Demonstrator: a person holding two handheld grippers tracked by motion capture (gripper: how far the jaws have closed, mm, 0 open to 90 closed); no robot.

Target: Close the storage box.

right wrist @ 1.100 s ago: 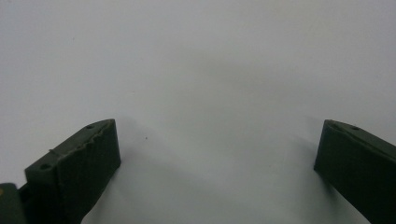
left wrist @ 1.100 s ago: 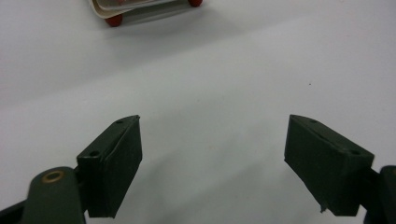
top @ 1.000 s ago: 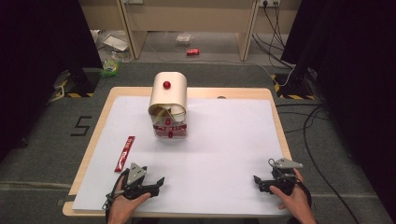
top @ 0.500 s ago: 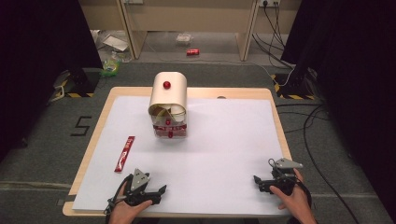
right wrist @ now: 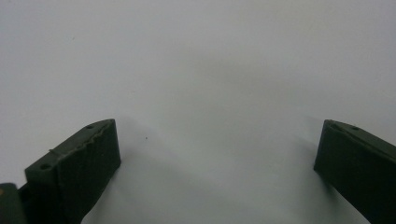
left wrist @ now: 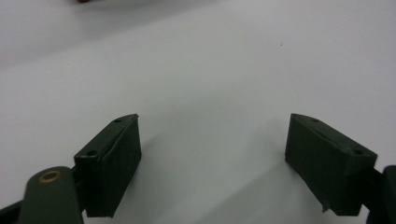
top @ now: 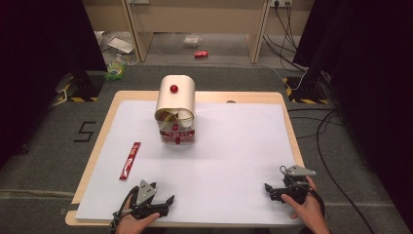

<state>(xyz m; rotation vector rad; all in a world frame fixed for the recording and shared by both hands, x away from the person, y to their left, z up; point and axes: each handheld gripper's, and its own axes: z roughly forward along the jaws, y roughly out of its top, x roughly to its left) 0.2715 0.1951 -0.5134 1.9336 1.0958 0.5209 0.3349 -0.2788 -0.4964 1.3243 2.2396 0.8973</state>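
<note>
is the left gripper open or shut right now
Open. In the left gripper view, the left gripper has its two black jaws spread wide apart, with bare white table between them and nothing held.

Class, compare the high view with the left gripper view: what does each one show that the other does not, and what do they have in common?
High view alone: the whole table, a cream dispenser with a red knob, a red sachet lying flat to its left, both hands, the right tool and the floor beyond.

Left gripper view alone: a close look at the left tool, whose two black jaws stand wide apart with nothing between them.

Shared: the white table cover and the left tool, seen from above in the high view.
</note>
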